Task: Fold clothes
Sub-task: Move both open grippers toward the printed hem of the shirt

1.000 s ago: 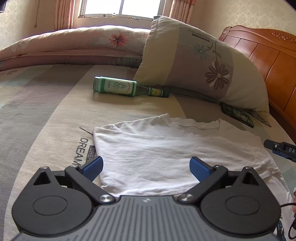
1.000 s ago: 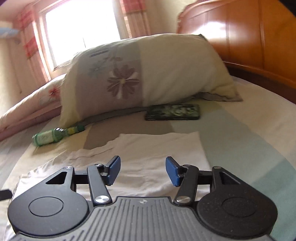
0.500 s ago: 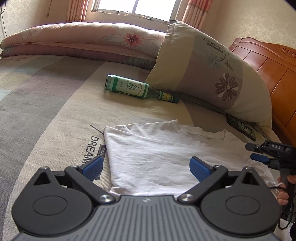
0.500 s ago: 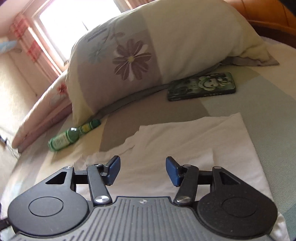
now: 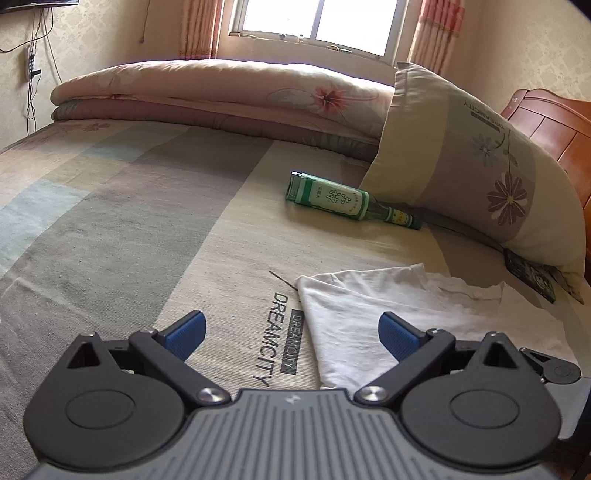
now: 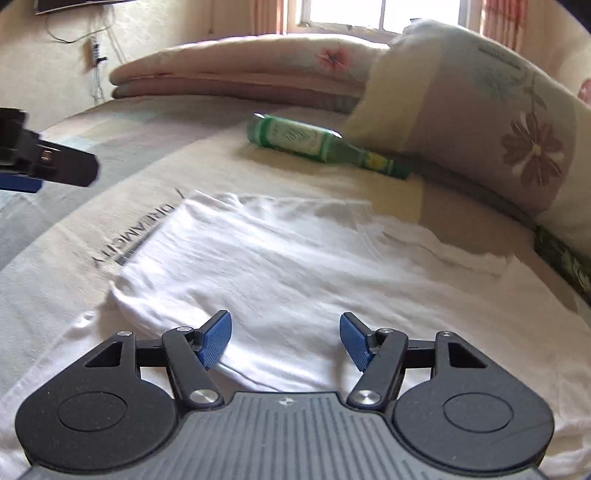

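The white T-shirt (image 6: 295, 266) lies flat on the bed sheet (image 5: 110, 229), partly folded, with its straight left edge running just beside the printed "DREAMCITY" lettering (image 5: 280, 339). From my right wrist camera the shirt fills the middle of the view; from my left wrist camera it sits at about four o'clock, its near corner reaching down to my tongs.

My left gripper (image 5: 291, 334) stands wide open with nothing between its blue pads (image 5: 184, 334); it hangs over the bare sheet and the lettering, with only its right-side pad over the shirt's edge. My right gripper (image 6: 286, 339) is open too, its jaws having just been opening wider, and it holds nothing: the shirt's near folded edge lies below and between the pads, though the frame is blurred, so I cannot say for sure whether the tips brush the cloth.

A green glass bottle (image 5: 340, 199) lies on its side at about one o'clock from the shirt, its neck pointing toward the flowered pillow (image 5: 480, 177), which leans against the wooden headboard (image 5: 554, 122). A dark patterned phone case (image 5: 532, 275) peeks out just beside the pillow's lower corner, at three o'clock. A folded pink quilt (image 5: 221, 96) lies along the far side at twelve o'clock, under the window (image 5: 314, 22).
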